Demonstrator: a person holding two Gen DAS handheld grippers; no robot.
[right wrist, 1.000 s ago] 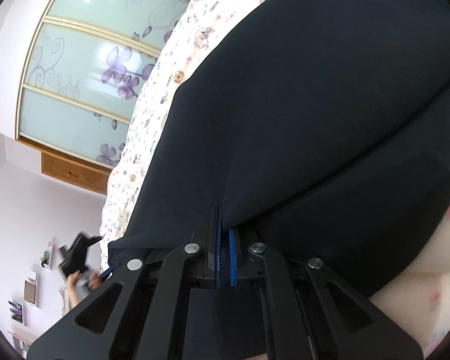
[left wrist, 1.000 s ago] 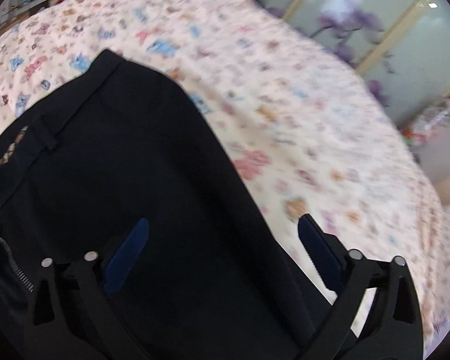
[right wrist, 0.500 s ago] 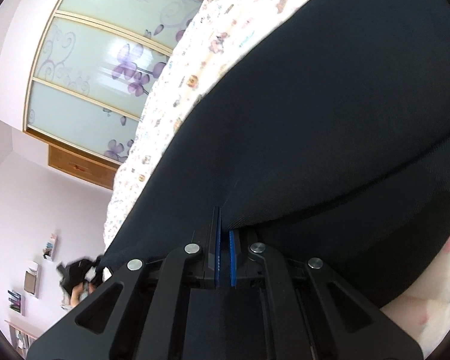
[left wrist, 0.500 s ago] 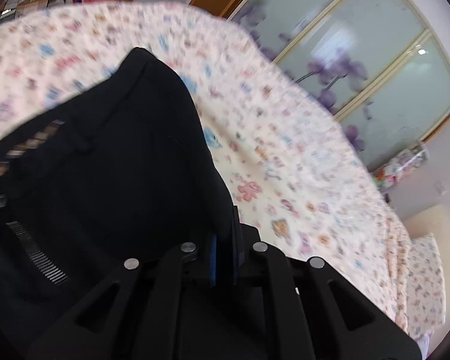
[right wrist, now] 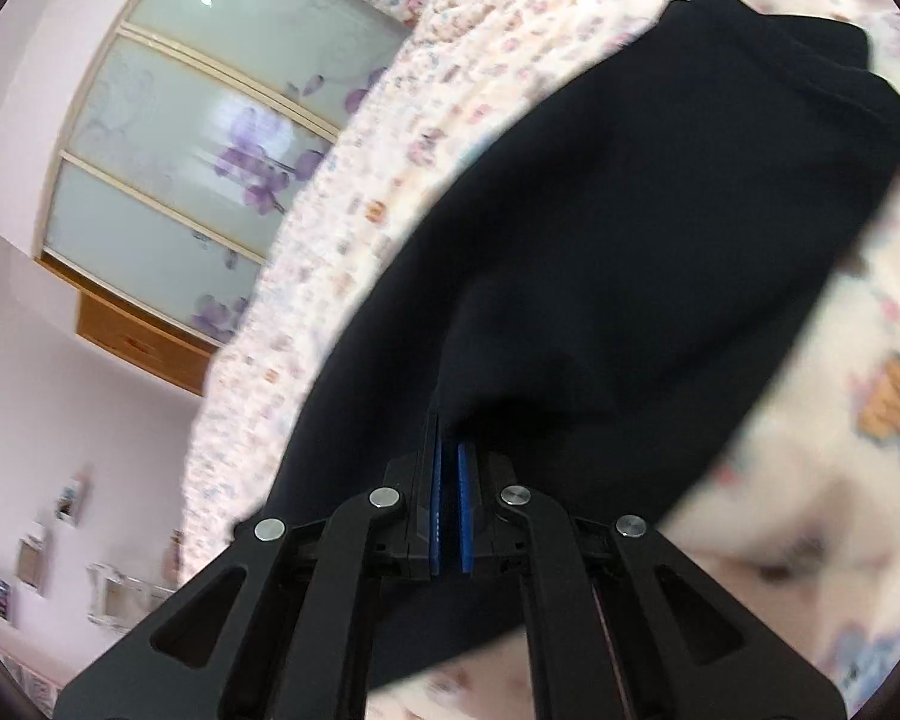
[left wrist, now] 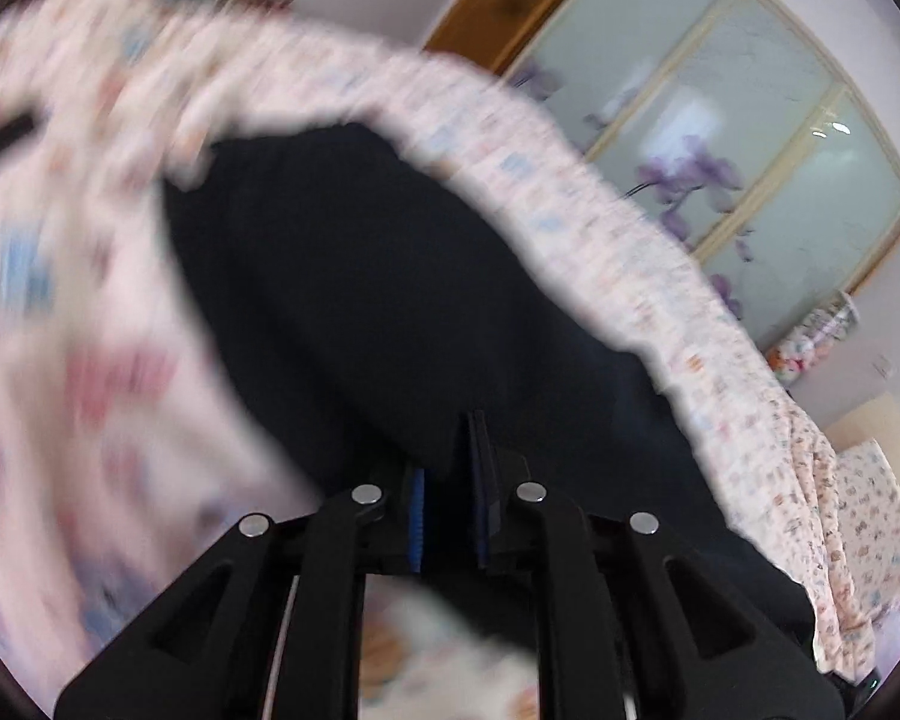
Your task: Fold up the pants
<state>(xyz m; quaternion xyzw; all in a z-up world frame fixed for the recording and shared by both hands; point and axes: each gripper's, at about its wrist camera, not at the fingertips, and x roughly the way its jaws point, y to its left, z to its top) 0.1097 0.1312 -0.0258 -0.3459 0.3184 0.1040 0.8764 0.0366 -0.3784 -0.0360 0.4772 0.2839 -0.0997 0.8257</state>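
Frosted wardrobe doors [left wrist: 744, 138] with purple flower prints are standing behind a bed covered by a pale floral bedsheet [left wrist: 78, 312]; the same doors [right wrist: 210, 138] are showing up and to the left of the right tool, with pink walls below them. Black pants [left wrist: 354, 276] are lying across the sheet directly ahead of the left tool [left wrist: 448, 480], whose blue-padded fingers are pressing together on a fold of the dark cloth. Fabric is spreading forward and to the right from that pinch, with sheet showing on both sides; the left side of this view is heavily blurred. In the right wrist view, the right tool [right wrist: 448, 468] is likewise clamping the pants [right wrist: 660, 240], its two blue pads nearly meeting with a thin layer of cloth between them. From that grip the black cloth is running forward and to the right as a broad panel, ending in a hemmed edge at the far upper right. Printed bedsheet [right wrist: 840, 432] is lying right of the right tool and also beyond the cloth's left edge.
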